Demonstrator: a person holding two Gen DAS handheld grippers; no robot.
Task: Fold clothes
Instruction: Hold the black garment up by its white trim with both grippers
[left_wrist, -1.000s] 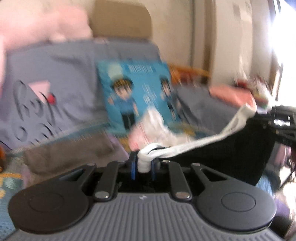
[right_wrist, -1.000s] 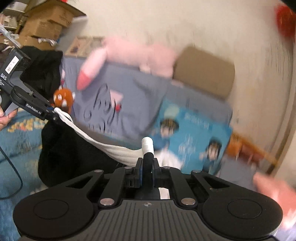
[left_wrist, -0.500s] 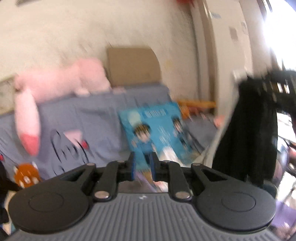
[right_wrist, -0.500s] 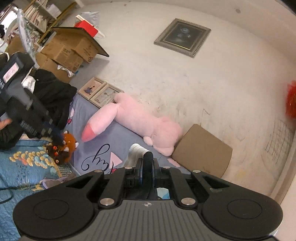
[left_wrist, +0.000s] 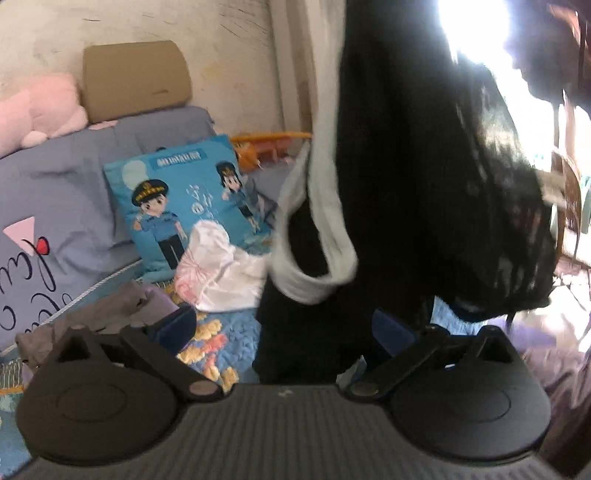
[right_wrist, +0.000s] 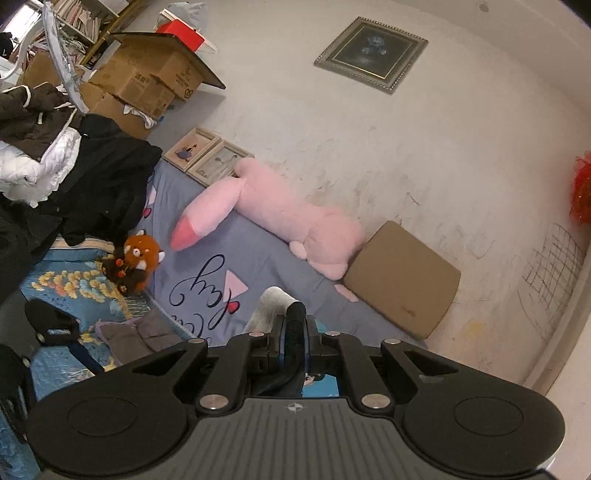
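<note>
Right now the black garment (left_wrist: 424, 192) hangs in the air in front of the left gripper (left_wrist: 284, 325), its white ribbed trim (left_wrist: 314, 258) looping down in a slack curve across the dark cloth. It is lifted clear of the blue floral quilt (left_wrist: 214, 339) and not laid flat anywhere. In the right wrist view the right gripper (right_wrist: 291, 332) has its fingers pressed together on a bunched bit of that same garment, black cloth and a stub of white trim poking up between them. The left gripper's fingers stand spread wide, with nothing between them; the cloth dangles just beyond.

Behind it on the bed sit a blue cartoon cushion (left_wrist: 184, 195), a crumpled white garment (left_wrist: 221, 269) and a greyish-purple garment (left_wrist: 110, 314). The right view takes in a pink plush toy (right_wrist: 288, 221), a small red panda plush (right_wrist: 138, 258) and a brown cushion (right_wrist: 402, 280) against the wall.

My worry is the single pinch. With all the weight hanging from one small bunch, the fabric could creep out of the right fingers and drop in a heap onto the other clothes. Hanging twisted like this, the trim may also be hard to pick out, so the left gripper could close on the wrong layer and set a crooked fold.
</note>
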